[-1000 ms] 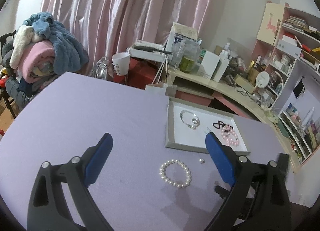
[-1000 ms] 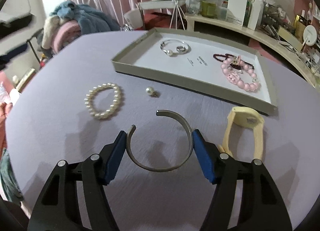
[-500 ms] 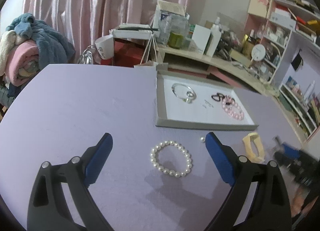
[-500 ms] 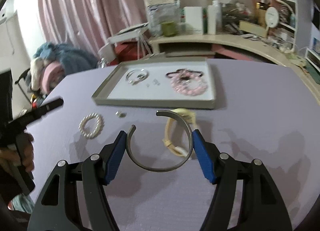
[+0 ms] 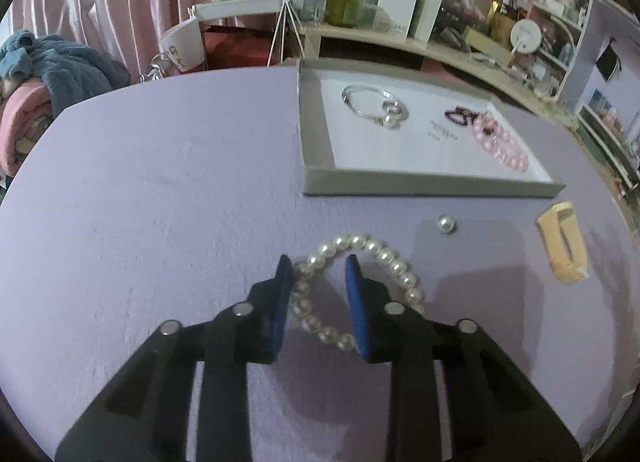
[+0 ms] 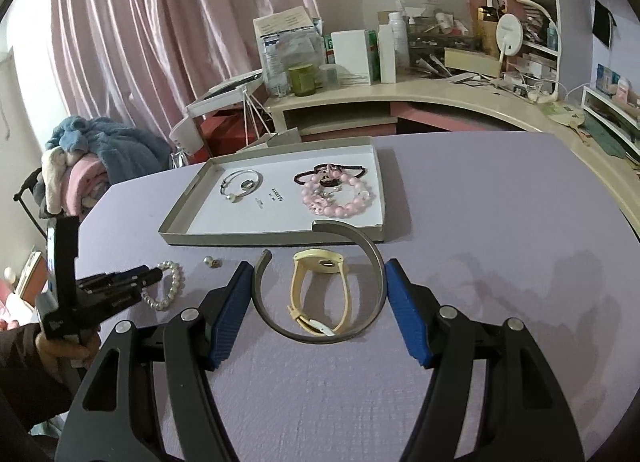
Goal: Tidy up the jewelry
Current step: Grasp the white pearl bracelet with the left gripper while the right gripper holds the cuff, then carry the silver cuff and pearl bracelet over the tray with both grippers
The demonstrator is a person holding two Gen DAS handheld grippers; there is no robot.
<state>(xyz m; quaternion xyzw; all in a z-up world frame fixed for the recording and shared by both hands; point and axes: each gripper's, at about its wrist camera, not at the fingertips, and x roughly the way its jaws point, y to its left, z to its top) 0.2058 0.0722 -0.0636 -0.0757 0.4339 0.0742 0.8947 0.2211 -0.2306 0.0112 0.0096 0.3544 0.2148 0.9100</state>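
Observation:
A white pearl bracelet (image 5: 384, 254) lies on the purple table in front of the grey tray (image 5: 316, 134). My left gripper (image 5: 318, 262) is down over it and its jaws are closing. The bracelet's left arc sits between the pads, against the left one, and a gap remains at the right one. In the right wrist view my right gripper (image 6: 318, 266) is shut on a grey metal cuff bangle (image 6: 374, 252), held above the table. The left gripper (image 6: 156, 273) shows there at the pearl bracelet (image 6: 170, 286).
The tray (image 6: 176, 218) holds a silver bangle (image 6: 242, 184) and pink beads (image 6: 340, 206). A loose pearl stud (image 5: 446, 224) and a yellow band (image 6: 296, 286) lie on the cloth before it. A cluttered desk (image 6: 440, 98) stands behind, and piled clothes (image 6: 96, 158) sit at the left.
My left gripper came down onto the pearl bracelet and its wide jaws narrowed around the left arc. The right gripper, still holding the cuff, rose and drew back from the tray.

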